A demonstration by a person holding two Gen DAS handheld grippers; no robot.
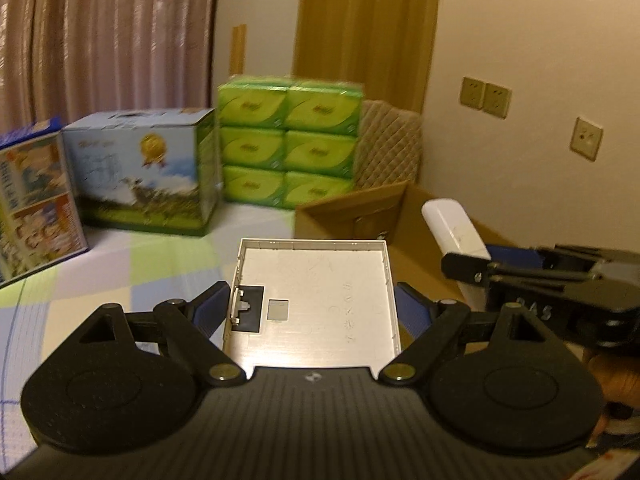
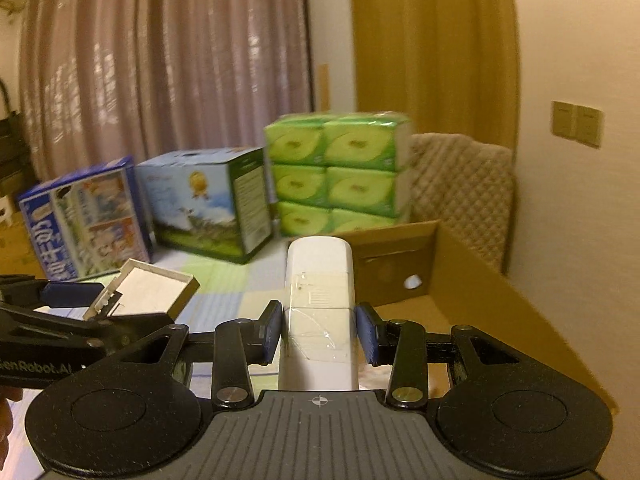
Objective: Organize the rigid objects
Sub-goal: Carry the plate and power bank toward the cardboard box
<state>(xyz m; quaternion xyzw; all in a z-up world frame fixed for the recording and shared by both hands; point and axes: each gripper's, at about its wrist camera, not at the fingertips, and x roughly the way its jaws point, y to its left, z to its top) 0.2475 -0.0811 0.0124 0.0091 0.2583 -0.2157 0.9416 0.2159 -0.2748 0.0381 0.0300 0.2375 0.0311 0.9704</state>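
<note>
Both tongs are clenched on things, since we see the left tongs [image 1: 312, 308] grasping a flat white square tray [image 1: 320, 280] held above the patchwork bed [image 1: 120, 264] while the right tongs [image 2: 319, 332] grasp a long white device [image 2: 319, 280] just left of the open cardboard box [image 2: 460, 280].

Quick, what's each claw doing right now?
Left claw: closed on the flat white square tray.
Right claw: closed on the white remote-shaped device.

Home bedroom: pink curtains [image 2: 160, 60], checked bedsheet [image 1: 160, 264], quilted pillow [image 2: 460, 184], stacked tissue packs [image 1: 288, 144].
</note>
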